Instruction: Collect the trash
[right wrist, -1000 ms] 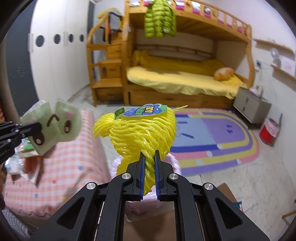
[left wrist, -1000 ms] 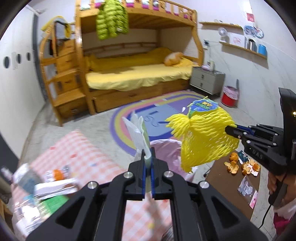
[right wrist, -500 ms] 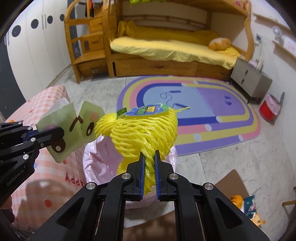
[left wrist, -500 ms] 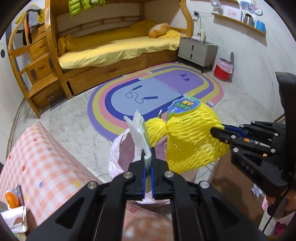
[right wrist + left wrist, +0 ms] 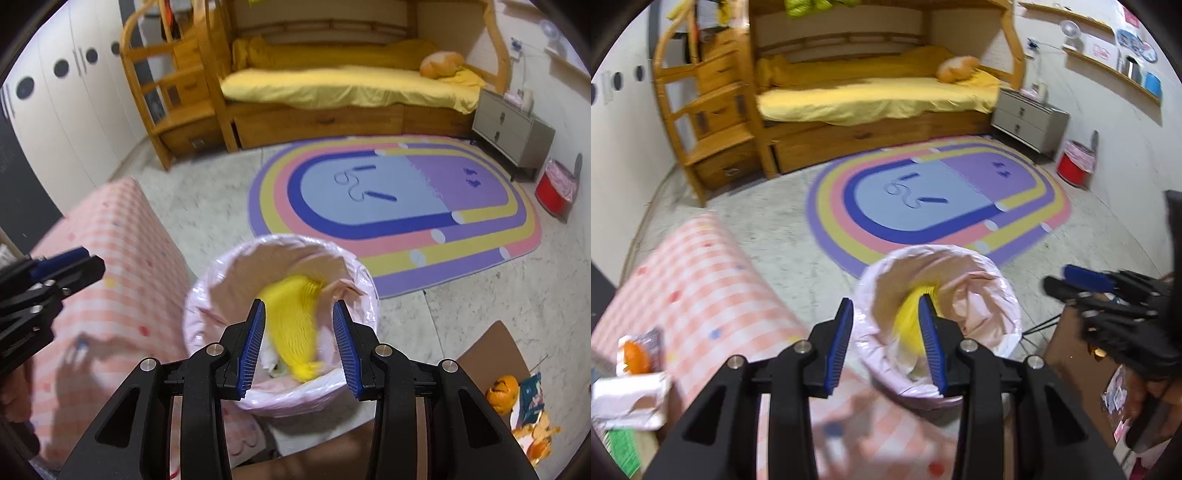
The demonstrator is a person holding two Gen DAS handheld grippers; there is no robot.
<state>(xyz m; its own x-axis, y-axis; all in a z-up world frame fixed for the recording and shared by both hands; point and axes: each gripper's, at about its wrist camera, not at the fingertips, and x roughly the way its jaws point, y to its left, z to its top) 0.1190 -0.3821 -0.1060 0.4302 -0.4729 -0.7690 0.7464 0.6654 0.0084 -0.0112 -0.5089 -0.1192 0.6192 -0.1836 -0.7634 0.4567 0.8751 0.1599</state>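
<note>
A bin lined with a pink bag (image 5: 975, 273) (image 5: 236, 258) stands on the floor below both grippers. A yellow foam net (image 5: 291, 314) lies inside it, blurred; it also shows in the left wrist view (image 5: 908, 325). My left gripper (image 5: 886, 345) is open and empty above the bin's near rim. My right gripper (image 5: 299, 343) is open and empty right above the bin. The right gripper shows at the right of the left wrist view (image 5: 1108, 295), the left gripper at the left of the right wrist view (image 5: 48, 273).
A pink checked table (image 5: 701, 280) holds wrappers and trash (image 5: 631, 373) at the left. A brown board with orange peels (image 5: 517, 406) lies at the right. A rainbow rug (image 5: 934, 199), a bunk bed and a red bin (image 5: 1075, 166) lie beyond.
Both grippers have opened. The yellow net and the green-and-white wrapper have left the jaws; the net has dropped into the pink-lined bin, and the wrapper is out of sight.
</note>
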